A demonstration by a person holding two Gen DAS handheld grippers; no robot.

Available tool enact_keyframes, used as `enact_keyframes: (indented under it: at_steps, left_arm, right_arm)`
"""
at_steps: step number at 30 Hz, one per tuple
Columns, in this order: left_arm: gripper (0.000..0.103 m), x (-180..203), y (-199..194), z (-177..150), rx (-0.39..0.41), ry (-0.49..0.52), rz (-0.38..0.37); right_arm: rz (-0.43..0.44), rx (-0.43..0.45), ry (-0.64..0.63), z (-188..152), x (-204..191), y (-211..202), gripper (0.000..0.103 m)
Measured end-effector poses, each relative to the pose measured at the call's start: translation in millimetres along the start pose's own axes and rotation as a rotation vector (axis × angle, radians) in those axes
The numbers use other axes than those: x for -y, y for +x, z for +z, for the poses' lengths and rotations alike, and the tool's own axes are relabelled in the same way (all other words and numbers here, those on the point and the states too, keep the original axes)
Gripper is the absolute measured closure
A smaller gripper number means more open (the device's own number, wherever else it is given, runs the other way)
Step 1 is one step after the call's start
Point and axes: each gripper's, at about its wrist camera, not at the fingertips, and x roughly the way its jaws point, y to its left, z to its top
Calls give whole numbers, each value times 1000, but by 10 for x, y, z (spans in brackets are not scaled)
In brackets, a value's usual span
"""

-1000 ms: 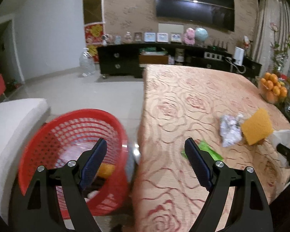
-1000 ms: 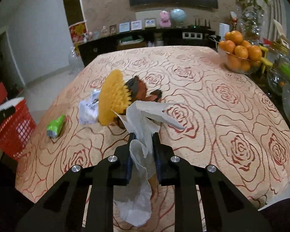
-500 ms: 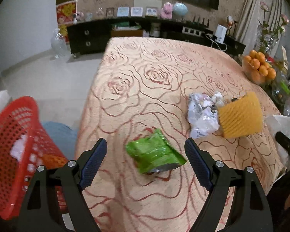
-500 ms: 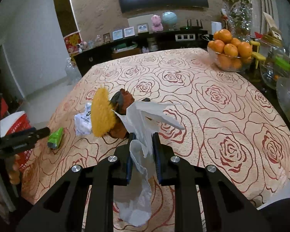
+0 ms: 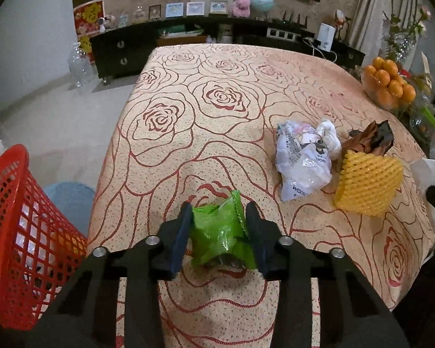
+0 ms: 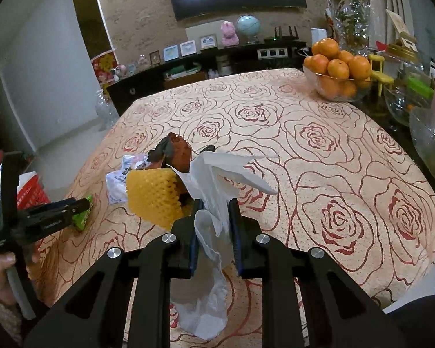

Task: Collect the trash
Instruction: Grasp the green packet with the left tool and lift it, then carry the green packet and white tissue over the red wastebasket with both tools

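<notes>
Pinching a green wrapper [image 5: 221, 233] at the near table [image 5: 217, 133] edge, the left gripper [image 5: 219, 232] has just been closing, its 2 jaws now pressing the crumpled sides. A straight lift before swinging to the red basket [image 5: 17, 232] looks safest. The wrapper's long axis runs away from the camera, its pointed end farthest. The right gripper [image 6: 214, 226] stays clamped on a white tissue [image 6: 217, 185].

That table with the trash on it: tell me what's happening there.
A person is clearing litter with a handheld gripper in each hand. The left gripper has just closed its fingers on the green wrapper at the table's edge, beside the red basket. The right gripper holds a white tissue. A white plastic bag and yellow foam net remain.
</notes>
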Motion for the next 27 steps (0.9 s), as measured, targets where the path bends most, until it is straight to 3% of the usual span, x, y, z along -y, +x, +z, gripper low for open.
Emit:
enact_keyframes:
  at_steps: [5, 13, 27]
  left_arm:
    - [72, -17, -94, -40, 15, -7, -25]
    - [72, -110, -468, -39, 124, -49, -64]
    - [72, -281, -1002, -21, 283, -22, 90]
  right_arm:
    - [1, 1, -3, 7, -12, 14, 84]
    - [4, 5, -6, 14, -21, 21, 84]
    - [5, 24, -40, 51, -160, -6, 84]
